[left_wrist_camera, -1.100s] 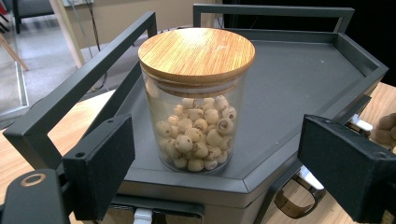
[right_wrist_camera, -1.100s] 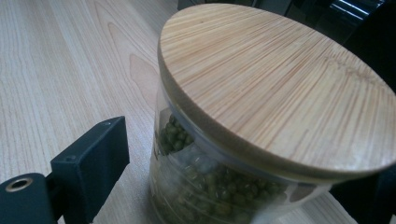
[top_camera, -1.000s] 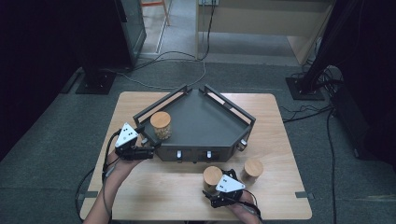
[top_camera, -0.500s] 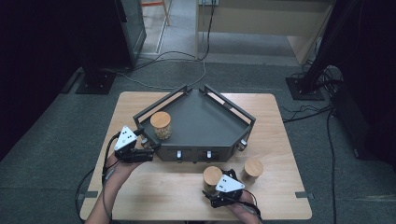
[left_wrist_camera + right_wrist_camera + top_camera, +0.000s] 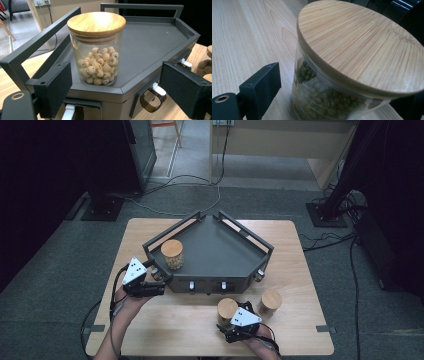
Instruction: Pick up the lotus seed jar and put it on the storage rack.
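The right gripper view is showing the right gripper [image 5: 332, 100] with its jaws open around the green bean jar [image 5: 352, 70], getting ready to squeeze and lift it to the tray [image 5: 260, 251], while the left gripper [image 5: 120, 92] is waiting open-jawed near the white seed jar [image 5: 97, 50].

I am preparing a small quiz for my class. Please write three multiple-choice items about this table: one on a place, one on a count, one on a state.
1. Where does the jar of pale round seeds stand?
A. On the dark tray
B. On the bare table beside the tray
C. On the floor

2. How many jars with wooden lids are in the high view?
A. Two
B. Three
C. Five

3. How are the fingers of the right gripper at the jar of green beans?
A. Shut on the lid from above
B. Open, one on each side of the jar
C. Turned away from the jar

Answers: 1 A, the left gripper view shows it on the tray floor inside the rail. 2 B, one on the tray, two on the table, counting the third jar. 3 B, the right gripper view shows a gap between the left finger and the glass.
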Action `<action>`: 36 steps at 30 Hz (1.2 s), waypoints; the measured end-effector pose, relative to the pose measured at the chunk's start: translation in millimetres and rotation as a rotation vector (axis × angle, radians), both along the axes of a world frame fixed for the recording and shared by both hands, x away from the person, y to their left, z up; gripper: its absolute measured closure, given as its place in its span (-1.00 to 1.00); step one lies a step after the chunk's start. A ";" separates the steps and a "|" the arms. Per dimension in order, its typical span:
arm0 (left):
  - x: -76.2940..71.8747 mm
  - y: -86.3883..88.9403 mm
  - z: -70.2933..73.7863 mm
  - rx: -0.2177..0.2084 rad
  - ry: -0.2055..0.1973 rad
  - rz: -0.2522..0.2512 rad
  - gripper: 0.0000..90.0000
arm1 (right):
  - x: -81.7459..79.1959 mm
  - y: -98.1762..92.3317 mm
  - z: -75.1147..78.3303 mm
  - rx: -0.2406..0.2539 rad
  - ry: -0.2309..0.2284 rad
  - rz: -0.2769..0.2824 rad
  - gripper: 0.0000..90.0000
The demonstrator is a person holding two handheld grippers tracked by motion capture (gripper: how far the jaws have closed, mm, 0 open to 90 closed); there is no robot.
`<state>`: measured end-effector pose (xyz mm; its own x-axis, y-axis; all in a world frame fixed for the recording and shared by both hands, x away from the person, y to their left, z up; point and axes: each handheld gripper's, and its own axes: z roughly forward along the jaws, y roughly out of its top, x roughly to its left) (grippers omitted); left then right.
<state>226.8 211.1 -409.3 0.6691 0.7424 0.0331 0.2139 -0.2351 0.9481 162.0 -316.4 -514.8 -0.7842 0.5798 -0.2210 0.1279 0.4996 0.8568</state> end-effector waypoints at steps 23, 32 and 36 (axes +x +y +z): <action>-17.1 3.9 -12.8 0.034 -0.020 -0.004 -0.76 | -0.5 0.0 0.0 0.001 0.000 -0.002 -0.83; -19.6 3.5 -16.1 0.030 -0.019 -0.001 -0.76 | -1.1 0.2 0.0 -0.003 -0.002 -0.002 -0.83; -19.6 1.3 -17.5 0.042 -0.018 -0.009 -0.76 | -1.1 0.0 0.0 -0.002 -0.002 -0.002 -0.83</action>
<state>207.2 212.4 -426.8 0.6748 0.7341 0.0762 0.1944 -0.2764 0.9412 160.8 -316.4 -514.8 -0.7829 0.5807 -0.2232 0.1273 0.5007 0.8562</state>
